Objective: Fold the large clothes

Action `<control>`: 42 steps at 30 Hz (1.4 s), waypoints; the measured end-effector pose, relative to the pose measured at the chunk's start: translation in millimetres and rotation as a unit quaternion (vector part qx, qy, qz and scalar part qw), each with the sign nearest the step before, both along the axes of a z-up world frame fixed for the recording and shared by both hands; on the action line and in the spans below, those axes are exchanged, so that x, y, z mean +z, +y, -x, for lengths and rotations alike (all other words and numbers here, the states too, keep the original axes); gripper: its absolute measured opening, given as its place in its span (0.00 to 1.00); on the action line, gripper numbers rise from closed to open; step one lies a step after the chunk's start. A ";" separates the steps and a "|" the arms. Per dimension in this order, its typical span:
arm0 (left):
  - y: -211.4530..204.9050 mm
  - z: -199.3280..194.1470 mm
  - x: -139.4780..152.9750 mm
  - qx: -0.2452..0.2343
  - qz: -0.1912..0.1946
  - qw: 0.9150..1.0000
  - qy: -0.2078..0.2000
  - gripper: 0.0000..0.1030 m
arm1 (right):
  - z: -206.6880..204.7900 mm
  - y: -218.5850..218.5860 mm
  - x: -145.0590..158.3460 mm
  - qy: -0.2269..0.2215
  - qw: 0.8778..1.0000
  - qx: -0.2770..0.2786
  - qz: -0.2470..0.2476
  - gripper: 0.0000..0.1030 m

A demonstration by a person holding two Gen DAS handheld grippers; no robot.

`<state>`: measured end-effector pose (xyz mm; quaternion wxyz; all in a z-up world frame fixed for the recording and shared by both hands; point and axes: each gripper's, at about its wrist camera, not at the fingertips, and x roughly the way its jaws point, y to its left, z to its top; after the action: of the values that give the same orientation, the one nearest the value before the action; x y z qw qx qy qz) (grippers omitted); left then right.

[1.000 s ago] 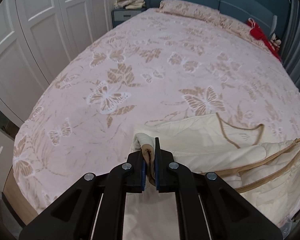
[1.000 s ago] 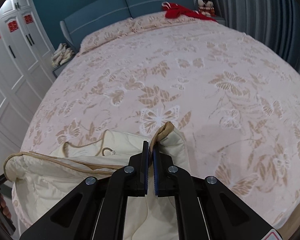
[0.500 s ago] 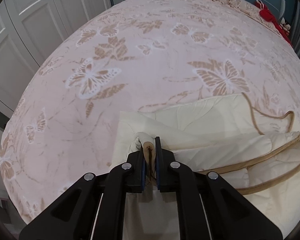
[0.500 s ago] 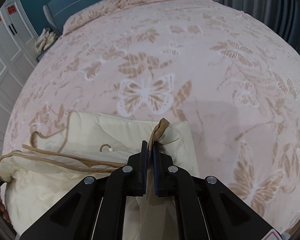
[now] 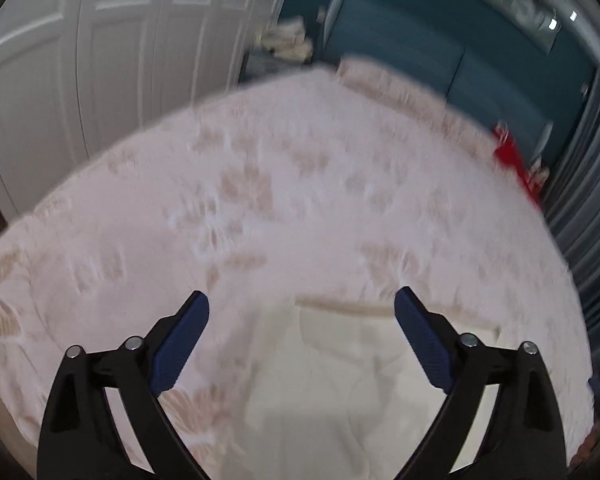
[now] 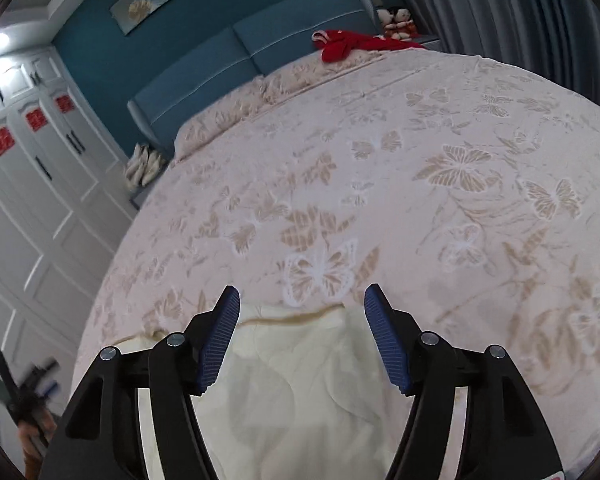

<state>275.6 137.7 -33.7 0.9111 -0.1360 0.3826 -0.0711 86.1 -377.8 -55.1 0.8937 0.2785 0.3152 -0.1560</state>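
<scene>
A cream quilted garment (image 5: 356,376) with tan piping lies flat on the butterfly-print bedspread (image 5: 284,200), near the bed's front edge. My left gripper (image 5: 302,312) hangs above it, its jaws opening wide, and no cloth is between the blue pads. In the right wrist view the same garment (image 6: 300,380) spreads below my right gripper (image 6: 302,300), whose jaws are also opening with nothing pinched. The garment's tan-trimmed edge (image 6: 296,317) runs straight across just beyond the fingertips. The left wrist view is blurred by motion.
A blue headboard (image 6: 260,48) stands at the far end of the bed, with red cloth (image 6: 352,45) and soft toys (image 6: 398,20) near it. White wardrobe doors (image 6: 32,184) line the left side, grey curtains (image 6: 520,12) the right. Folded items (image 6: 144,164) sit on a bedside stand.
Both grippers let go of the garment's corners and opened wide. They pulled back from the bed, so more of the room shows. The garment now lies flat with a straight far edge.
</scene>
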 end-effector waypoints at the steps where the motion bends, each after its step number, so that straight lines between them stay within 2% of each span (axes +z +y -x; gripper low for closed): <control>1: 0.4 -3.7 0.9 -0.009 0.007 1.000 0.013 0.89 | -0.3 0.4 -3.3 0.012 1.000 0.000 0.005 0.62; 4: -10.7 -16.4 -14.4 -0.035 0.023 0.997 0.059 0.89 | -10.6 3.7 -26.7 0.054 0.999 0.002 0.006 0.62; 6: -27.7 -27.1 -35.8 -0.058 0.013 0.994 0.095 0.88 | -19.1 6.1 -40.5 0.065 0.998 0.005 -0.011 0.62; 8: -43.3 -39.1 -57.3 -0.077 0.009 0.988 0.136 0.79 | -27.6 9.1 -50.8 0.076 0.997 0.008 -0.016 0.62; 10: -49.4 -45.9 -74.1 -0.081 0.004 0.983 0.162 0.60 | -40.2 13.6 -58.6 0.089 0.996 0.017 -0.015 0.61; 11: -52.0 -48.8 -78.5 -0.078 0.000 0.983 0.166 0.55 | -46.0 15.3 -61.1 0.094 0.995 0.021 -0.011 0.54; 12: -53.8 -52.9 -79.5 -0.076 -0.007 0.983 0.166 0.40 | -54.1 18.3 -63.9 0.099 0.995 0.030 -0.007 0.44; 13: -55.3 -55.9 -77.7 -0.074 -0.012 0.984 0.163 0.19 | -58.9 19.0 -65.2 0.105 0.994 0.037 -0.005 0.04; 14: -55.0 -58.9 -72.7 -0.075 -0.004 0.985 0.156 0.03 | -64.7 19.8 -64.9 0.111 0.993 0.043 -0.009 0.01; 15: -53.5 -60.6 -68.0 -0.072 0.002 0.986 0.151 0.00 | -64.9 20.1 -57.1 0.090 0.995 0.038 -0.011 0.01; 17: -53.5 -64.9 -54.3 -0.066 -0.005 0.990 0.125 0.00 | -64.4 20.9 -37.0 0.050 0.998 0.028 0.009 0.01; 18: -55.8 -66.5 -46.8 -0.062 -0.027 0.992 0.106 0.00 | -65.6 21.2 -28.7 0.038 0.999 0.022 0.019 0.01; 19: -59.5 -69.8 -43.6 -0.059 -0.051 0.992 0.096 0.00 | -68.8 20.3 -24.1 0.033 0.999 0.016 0.026 0.01; 21: -63.6 -77.6 -47.5 -0.057 -0.070 0.991 0.103 0.00 | -75.2 16.1 -26.6 0.052 0.998 0.007 0.030 0.01; 23: -58.0 -77.2 -51.0 -0.057 -0.042 0.990 0.125 0.00 | -72.3 13.0 -31.6 0.069 0.997 0.013 0.011 0.01; 24: -54.4 -75.1 -50.6 -0.061 -0.028 0.989 0.129 0.02 | -66.3 14.7 -33.3 0.073 0.997 0.024 0.007 0.08; 25: -51.9 -70.7 -50.0 -0.064 -0.025 0.989 0.128 0.12 | -63.1 16.1 -34.2 0.078 0.996 0.029 0.014 0.25; 26: -50.2 -66.7 -50.5 -0.066 -0.029 0.989 0.127 0.24 | -57.1 19.0 -35.6 0.084 0.995 0.034 0.031 0.49; 27: -47.6 -62.0 -51.7 -0.065 -0.036 0.989 0.128 0.61 | -52.0 20.1 -37.3 0.085 0.995 0.034 0.042 0.57; 28: -44.3 -56.7 -53.5 -0.056 -0.033 0.990 0.125 0.82 | -49.3 20.8 -40.8 0.089 0.994 0.031 0.052 0.59; 30: -43.5 -51.9 -59.0 -0.050 -0.033 0.990 0.124 0.82 | -51.5 18.6 -54.7 0.111 0.992 0.033 0.046 0.59; 32: -48.4 -53.8 -70.5 -0.056 -0.034 0.987 0.145 0.82 | -57.2 15.0 -72.9 0.135 0.990 0.036 0.018 0.59; 33: -50.5 -55.6 -76.4 -0.058 -0.031 0.986 0.156 0.81 | -60.4 13.7 -83.2 0.147 0.989 0.035 0.000 0.54; 34: -53.4 -57.7 -83.7 -0.063 -0.023 0.983 0.168 0.63 | -61.4 14.0 -87.2 0.147 0.988 0.035 -0.011 0.32; 35: -56.1 -59.0 -87.2 -0.063 -0.024 0.982 0.178 0.51 | -61.8 15.4 -87.4 0.141 0.989 0.034 -0.017 0.15; 37: -56.4 -58.5 -80.3 -0.051 -0.017 0.984 0.169 0.17 | -61.9 18.3 -73.9 0.112 0.993 0.032 -0.015 0.11; 40: -55.3 -62.1 -60.4 -0.045 -0.011 0.990 0.136 0.11 | -64.6 19.5 -43.0 0.064 0.998 0.023 0.010 0.10; 42: -60.5 -67.5 -54.9 -0.042 -0.034 0.991 0.124 0.11 | -72.4 18.1 -39.6 0.063 0.998 0.015 0.022 0.09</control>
<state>343.1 77.2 -88.7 0.8572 -0.0961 0.4998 -0.0787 158.5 -359.7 -94.7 0.8803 0.2440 0.3714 -0.1662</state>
